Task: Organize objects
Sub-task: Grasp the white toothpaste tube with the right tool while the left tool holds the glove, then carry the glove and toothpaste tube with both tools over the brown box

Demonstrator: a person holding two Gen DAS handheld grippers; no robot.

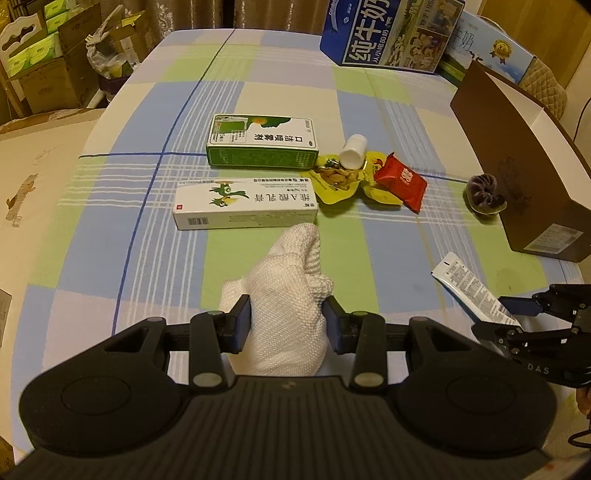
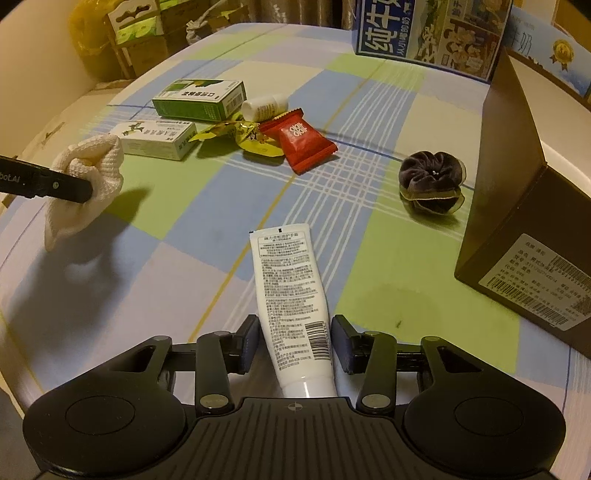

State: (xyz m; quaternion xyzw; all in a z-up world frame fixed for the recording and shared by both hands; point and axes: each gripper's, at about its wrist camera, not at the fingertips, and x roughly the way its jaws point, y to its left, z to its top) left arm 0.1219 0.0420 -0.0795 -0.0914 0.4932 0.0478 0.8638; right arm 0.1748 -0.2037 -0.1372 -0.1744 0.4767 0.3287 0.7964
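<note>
Left gripper [image 1: 288, 325]: my jaws are clamped on the white cloth [image 1: 284, 295], which bulges up between the blue pads; in the right wrist view it hangs lifted, its shadow on the tablecloth below
Right gripper [image 2: 295, 341]: my jaws stand apart around the white tube [image 2: 291, 295], a pad on each side; whether either pad touches it I cannot tell
Tube position: flat on the checked tablecloth [image 2: 369, 110], toward the near edge of the tabletop, crimped end pointing away from me
Brown box [image 2: 517, 206]: upright at the right edge of the tabletop, barcode label facing me
Dark scrunchie [image 2: 432, 182]: just beside the brown box, on its left
Middle of the tabletop: green carton [image 1: 262, 142] and white carton [image 1: 245, 203] lie side by side; the white bottle [image 1: 352, 149] lies tipped over on yellow snack packets [image 1: 340, 181], with the red packet [image 1: 400, 181] overlapping them on the right
Far edge: blue milk carton [image 1: 388, 33] stands upright, a paler box [image 1: 491, 51] behind it at the far right corner
</note>
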